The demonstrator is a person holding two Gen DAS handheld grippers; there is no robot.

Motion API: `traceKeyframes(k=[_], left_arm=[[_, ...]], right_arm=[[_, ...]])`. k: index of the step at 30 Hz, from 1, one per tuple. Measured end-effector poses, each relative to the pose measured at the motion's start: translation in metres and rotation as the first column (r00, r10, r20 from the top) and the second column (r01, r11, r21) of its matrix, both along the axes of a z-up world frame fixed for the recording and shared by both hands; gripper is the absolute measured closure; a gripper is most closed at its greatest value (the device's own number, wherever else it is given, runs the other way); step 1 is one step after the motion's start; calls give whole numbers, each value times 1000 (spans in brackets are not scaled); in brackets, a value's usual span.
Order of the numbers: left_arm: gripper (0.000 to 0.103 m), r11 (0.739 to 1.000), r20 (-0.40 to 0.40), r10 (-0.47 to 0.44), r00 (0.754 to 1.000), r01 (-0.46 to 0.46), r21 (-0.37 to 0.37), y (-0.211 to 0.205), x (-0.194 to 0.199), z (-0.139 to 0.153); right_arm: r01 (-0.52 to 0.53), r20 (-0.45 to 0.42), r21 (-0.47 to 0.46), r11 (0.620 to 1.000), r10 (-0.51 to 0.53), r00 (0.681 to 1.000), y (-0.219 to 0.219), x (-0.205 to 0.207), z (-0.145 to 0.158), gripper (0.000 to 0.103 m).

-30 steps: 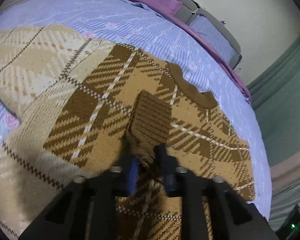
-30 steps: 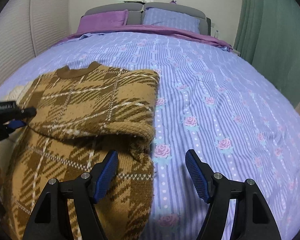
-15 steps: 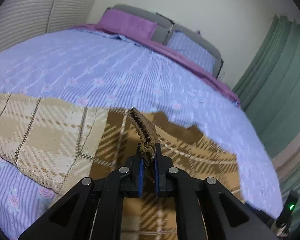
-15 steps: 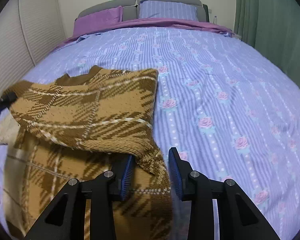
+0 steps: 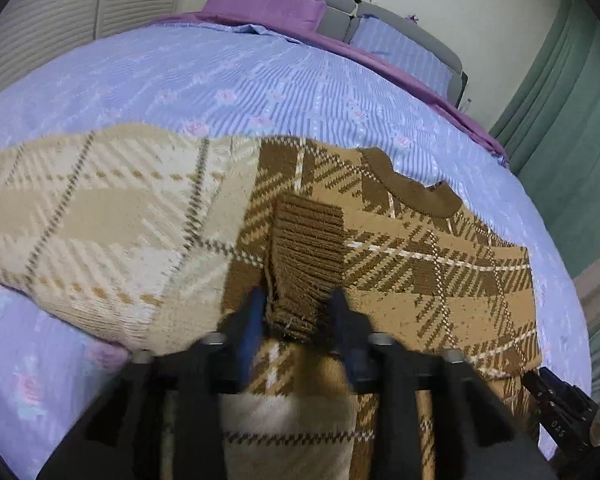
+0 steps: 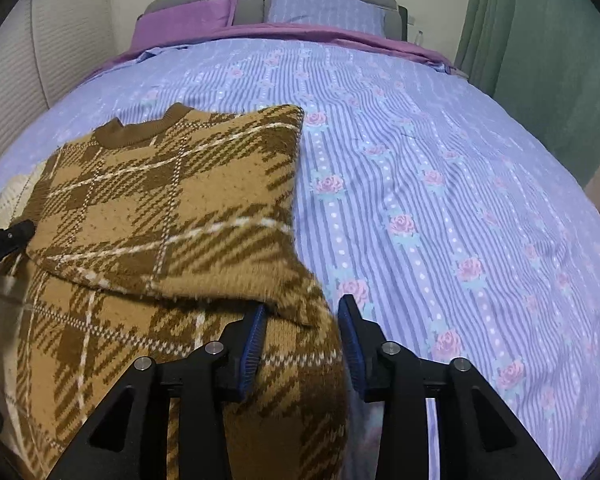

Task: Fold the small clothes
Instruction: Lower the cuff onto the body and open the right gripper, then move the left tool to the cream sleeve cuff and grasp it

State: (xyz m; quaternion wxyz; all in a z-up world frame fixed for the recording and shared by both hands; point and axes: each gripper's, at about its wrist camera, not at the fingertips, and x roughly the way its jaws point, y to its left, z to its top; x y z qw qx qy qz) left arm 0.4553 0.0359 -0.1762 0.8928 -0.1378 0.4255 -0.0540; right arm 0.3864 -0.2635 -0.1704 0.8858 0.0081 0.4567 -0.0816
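Only the left view shows the left gripper (image 5: 296, 316) seemingly loose around the sweater (image 5: 420, 264) cuff (image 5: 308, 240); right gripper (image 6: 302, 336) parted around its fold.

Half a second ago the left gripper (image 5: 296, 316) pinched the ribbed cuff (image 5: 306, 240) edge-on and lifted; now its jaws stand parted and the cuff lies flat, pointing to 12 o'clock. The right gripper (image 6: 302, 328) has likewise widened around the plaid sweater's (image 6: 172, 200) fold.
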Motion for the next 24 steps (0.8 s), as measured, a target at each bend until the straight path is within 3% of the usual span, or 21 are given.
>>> traceKeyframes(k=[2, 5, 7, 10, 13, 14, 19, 24], left_arm=[[40, 999, 23, 31, 999, -31, 25, 10, -13, 15], [39, 998, 10, 35, 999, -36, 48, 31, -31, 32], [36, 997, -4, 45, 999, -44, 56, 49, -43, 38], [34, 995, -25, 95, 995, -95, -6, 100, -59, 42], [42, 983, -26, 167, 986, -168, -73, 165, -72, 41], [49, 979, -21, 195, 981, -196, -57, 187, -75, 40], [54, 977, -24, 213, 977, -214, -8, 243, -73, 34], [57, 951, -26, 287, 958, -288, -115, 301, -67, 16]], right_arm=[[-9, -9, 14, 1000, 9, 1000, 7, -12, 11, 56], [-51, 70, 16, 999, 50, 996, 28, -33, 38, 44], [-91, 105, 19, 996, 89, 990, 45, -35, 53, 43], [-164, 170, 39, 986, 155, 973, 84, -32, 77, 40], [-198, 209, 33, 980, 187, 960, 124, -22, 90, 39], [-215, 223, 33, 976, 202, 954, 142, -17, 94, 39], [-325, 257, 20, 946, 309, 916, 220, 4, 92, 39], [-391, 246, 44, 919, 369, 896, 280, 27, 78, 39]])
